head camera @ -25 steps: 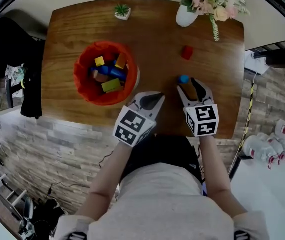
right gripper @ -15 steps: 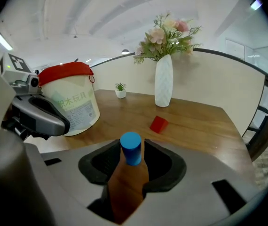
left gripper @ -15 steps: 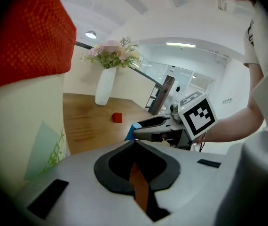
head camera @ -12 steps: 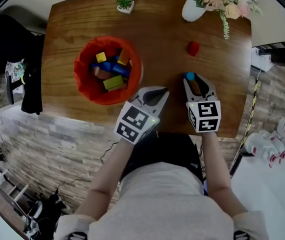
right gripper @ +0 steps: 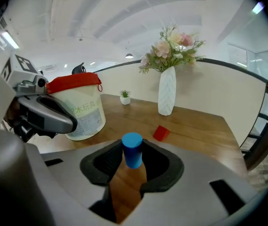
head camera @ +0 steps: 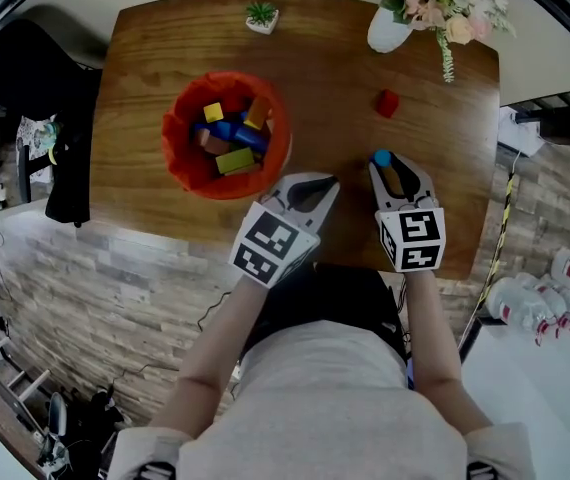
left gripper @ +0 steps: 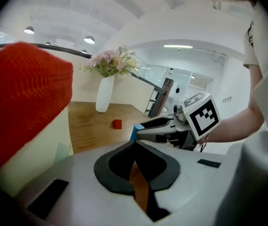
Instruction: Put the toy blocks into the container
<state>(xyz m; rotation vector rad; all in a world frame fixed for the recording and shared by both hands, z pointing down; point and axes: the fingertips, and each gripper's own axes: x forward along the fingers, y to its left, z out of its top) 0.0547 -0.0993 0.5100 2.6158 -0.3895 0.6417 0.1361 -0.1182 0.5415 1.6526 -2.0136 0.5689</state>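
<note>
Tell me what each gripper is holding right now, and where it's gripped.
The right gripper fingers, just closing, pinch the upright blue cylinder by its round sides. The left gripper is shut and holds nothing.

The head view looks steeply down from high above onto the whole table (head camera: 325,78). Each gripper view looks low and close across it; both share the vase (left gripper: 103,95) and red block (left gripper: 117,124).
</note>
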